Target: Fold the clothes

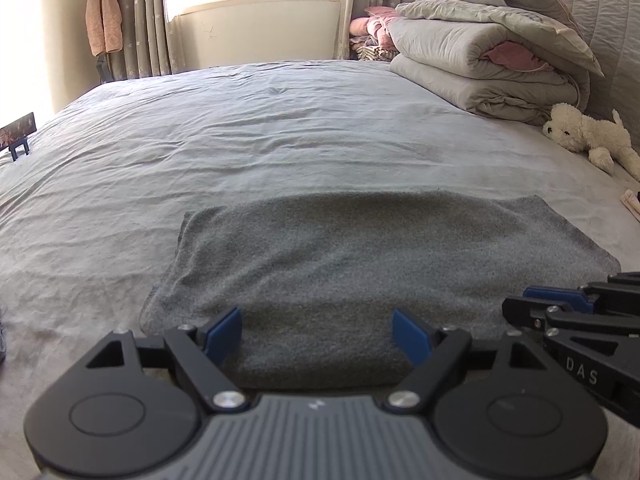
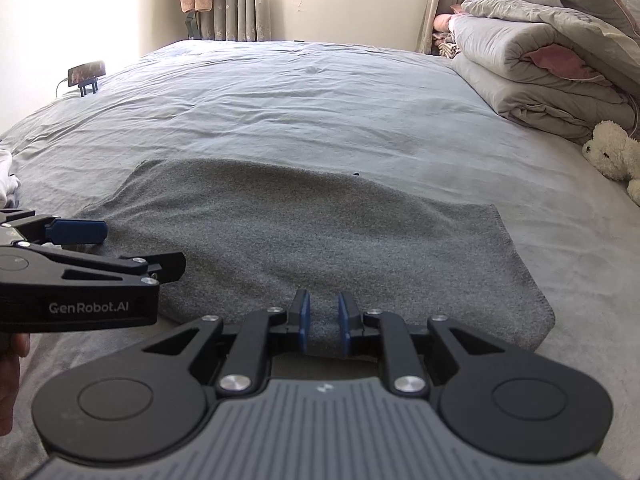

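Your grey garment [image 1: 360,264] lies flat across the lower middle of the frame in both views, folded into a wide rectangle on the grey bedsheet [image 1: 240,120]. Its near edge sits right at your fingertips.

Your left gripper [image 1: 318,336] is at the bottom centre of the left wrist view, jaws spread wide, blue pads [image 1: 224,334] standing apart over the near edge of the garment. Nothing is pinched between them. In the right wrist view the same tool enters from the left edge, side-on.

Your right gripper [image 2: 323,322] is at the bottom centre of its own view, jaws nearly together with a narrow gap. The garment's near edge lies just behind and below the pads [image 2: 305,320]; whether cloth is caught between them cannot be told from here. No fold rises into the gap.

No containers in view. Things resting on the bed: a stack of folded quilts [image 1: 488,56] at upper right, grey with pink lining showing; a white plush dog [image 1: 584,132] just below the stack at the right edge; a small stand with a phone [image 2: 86,72] at the left edge.

A pink cloth [image 1: 103,16] hangs by the curtain [image 1: 136,20], upper left.
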Available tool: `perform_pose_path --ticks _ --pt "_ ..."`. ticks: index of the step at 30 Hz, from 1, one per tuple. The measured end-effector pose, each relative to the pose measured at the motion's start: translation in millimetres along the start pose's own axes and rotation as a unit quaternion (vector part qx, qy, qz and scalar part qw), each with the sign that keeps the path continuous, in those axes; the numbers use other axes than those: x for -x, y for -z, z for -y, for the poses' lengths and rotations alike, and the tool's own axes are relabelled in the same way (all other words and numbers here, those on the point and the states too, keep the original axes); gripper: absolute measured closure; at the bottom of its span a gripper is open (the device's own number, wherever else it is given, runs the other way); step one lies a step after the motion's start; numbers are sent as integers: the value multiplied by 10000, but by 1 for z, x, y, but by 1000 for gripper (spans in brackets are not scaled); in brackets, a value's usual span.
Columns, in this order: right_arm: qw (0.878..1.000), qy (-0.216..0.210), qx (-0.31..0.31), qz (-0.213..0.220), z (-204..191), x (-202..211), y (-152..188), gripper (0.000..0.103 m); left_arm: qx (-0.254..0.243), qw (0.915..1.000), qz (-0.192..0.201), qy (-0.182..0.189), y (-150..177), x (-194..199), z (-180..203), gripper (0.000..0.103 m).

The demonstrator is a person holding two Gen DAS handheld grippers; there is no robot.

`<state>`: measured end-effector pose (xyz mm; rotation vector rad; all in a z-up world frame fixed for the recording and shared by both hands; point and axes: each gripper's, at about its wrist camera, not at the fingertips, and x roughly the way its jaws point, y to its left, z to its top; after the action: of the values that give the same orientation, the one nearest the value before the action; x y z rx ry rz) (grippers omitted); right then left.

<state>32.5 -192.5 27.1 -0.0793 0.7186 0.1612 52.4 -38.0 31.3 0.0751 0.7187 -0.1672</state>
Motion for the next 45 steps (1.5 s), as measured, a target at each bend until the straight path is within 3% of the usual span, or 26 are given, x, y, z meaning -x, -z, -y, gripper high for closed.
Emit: perform_pose_path --ticks 3,16,21,27,34,41,45 --pt "9999 33 93 -35 -2 -2 1 82 -145 9999 -43 -55 2 -3 4 19" --pt "9997 -64 -137 192 2 4 -3 82 54 9999 97 5 -3 4 -2 20" --pt "10000 -39 -10 -51 -1 -5 0 81 -100 9999 -67 -33 0 -3 0 20" --pt "9999 -45 -140 -22 5 -3 -1 80 -39 10000 -64 -15 -1 -2 -3 20" --pt "9995 -84 -264 134 8 2 -3 80 94 9997 183 -87 -6 6 -7 20" --pt "9999 -84 61 -22 -2 -5 1 80 7 9999 -82 -87 -2 -4 -6 20" --pt "9997 -166 -178 78 4 -1 -2 79 122 9999 -48 -47 -4 -2 -10 20"
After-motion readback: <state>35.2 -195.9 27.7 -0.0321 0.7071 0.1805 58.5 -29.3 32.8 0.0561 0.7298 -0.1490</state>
